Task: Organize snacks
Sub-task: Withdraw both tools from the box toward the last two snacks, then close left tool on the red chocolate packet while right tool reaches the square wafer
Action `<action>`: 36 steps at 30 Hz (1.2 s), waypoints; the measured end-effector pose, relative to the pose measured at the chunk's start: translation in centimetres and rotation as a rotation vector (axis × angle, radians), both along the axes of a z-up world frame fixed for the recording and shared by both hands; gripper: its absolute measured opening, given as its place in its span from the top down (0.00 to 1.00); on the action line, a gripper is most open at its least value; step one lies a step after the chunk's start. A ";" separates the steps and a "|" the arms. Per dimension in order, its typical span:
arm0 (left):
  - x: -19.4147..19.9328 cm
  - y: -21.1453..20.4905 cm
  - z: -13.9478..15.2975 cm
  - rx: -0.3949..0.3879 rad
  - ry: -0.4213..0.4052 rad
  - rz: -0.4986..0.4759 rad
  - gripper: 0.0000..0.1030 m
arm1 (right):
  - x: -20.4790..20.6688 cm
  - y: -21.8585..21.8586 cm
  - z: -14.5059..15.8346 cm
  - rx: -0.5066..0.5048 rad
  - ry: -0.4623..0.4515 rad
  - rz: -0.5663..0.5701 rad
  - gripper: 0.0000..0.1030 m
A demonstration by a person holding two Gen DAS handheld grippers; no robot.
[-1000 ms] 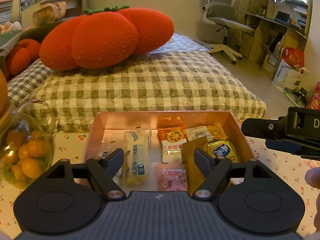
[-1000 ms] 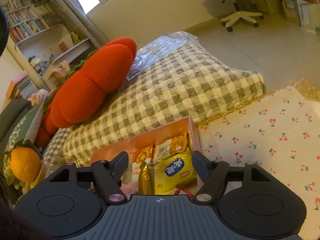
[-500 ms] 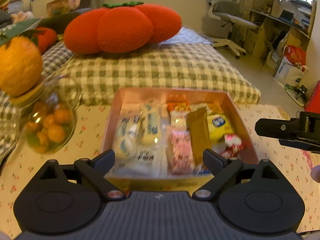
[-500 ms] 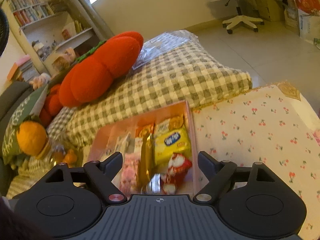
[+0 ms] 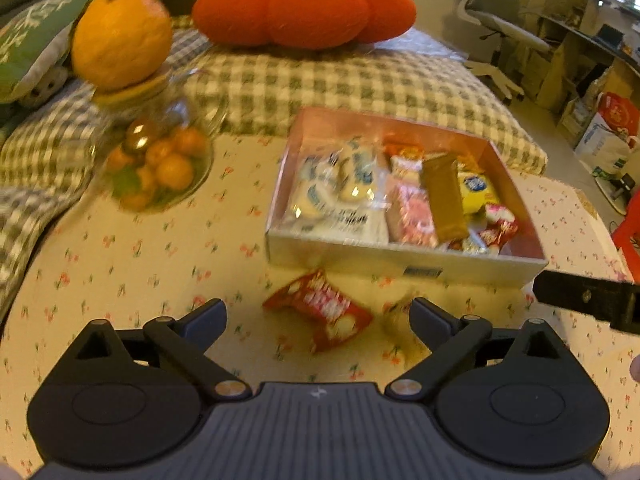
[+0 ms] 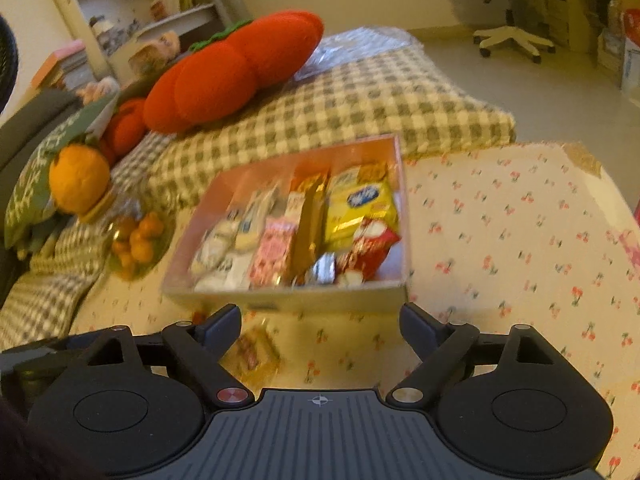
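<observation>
A shallow pink box (image 5: 404, 258) (image 6: 304, 302) on the cherry-print tablecloth holds several snack packets: white ones at left, a pink one, a brown bar (image 5: 444, 196), a yellow bag (image 6: 360, 204) and a red packet. A red snack packet (image 5: 320, 312) and a small gold one (image 5: 396, 316) lie loose on the cloth in front of the box, between my left gripper's fingers. My left gripper (image 5: 318, 316) is open and empty. My right gripper (image 6: 320, 320) is open and empty before the box; a gold packet (image 6: 254, 354) lies by its left finger.
A glass jar of small oranges (image 5: 160, 160) (image 6: 134, 240) topped by a big orange stands left of the box. A checked cushion (image 5: 340, 80) with a red pumpkin pillow (image 5: 304, 8) lies behind. The right gripper's side shows at the left view's right edge (image 5: 584, 296).
Both grippers have pulled back and up from the box. The whole box and the loose packets in front of it have come into view.
</observation>
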State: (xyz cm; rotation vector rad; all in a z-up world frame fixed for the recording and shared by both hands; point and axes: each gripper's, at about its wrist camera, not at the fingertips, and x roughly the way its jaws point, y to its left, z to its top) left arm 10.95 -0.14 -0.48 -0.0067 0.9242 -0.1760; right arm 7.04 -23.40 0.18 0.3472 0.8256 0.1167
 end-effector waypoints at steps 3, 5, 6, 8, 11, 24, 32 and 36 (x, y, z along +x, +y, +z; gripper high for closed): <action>-0.7 0.7 -0.8 -0.005 0.018 0.017 0.05 | -0.6 1.0 -0.9 -0.049 0.022 0.032 0.14; -1.1 1.1 -1.3 -0.008 0.024 0.028 0.05 | -1.2 1.6 -1.5 -0.072 0.034 0.069 0.14; -1.1 1.1 -1.4 -0.006 0.035 0.033 0.05 | -1.4 1.8 -1.7 -0.076 0.039 0.088 0.14; -1.0 1.3 -1.6 -0.009 0.041 0.044 0.05 | -1.8 2.1 -2.2 -0.077 0.044 0.097 0.14; -0.9 1.3 -1.8 -0.017 0.035 0.061 0.05 | -1.8 2.1 -2.7 -0.068 0.056 0.092 0.14; 1.1 0.4 -3.8 -0.105 0.013 0.193 0.22 | -0.6 3.0 -4.4 -0.176 0.046 0.091 0.14; 2.0 -0.3 -4.6 -0.143 0.017 0.189 0.44 | -0.3 4.2 -5.4 -0.211 0.045 0.141 0.14; 2.0 -0.6 -4.6 -0.123 0.007 0.156 0.61 | -0.3 4.9 -6.0 -0.237 0.050 0.174 0.14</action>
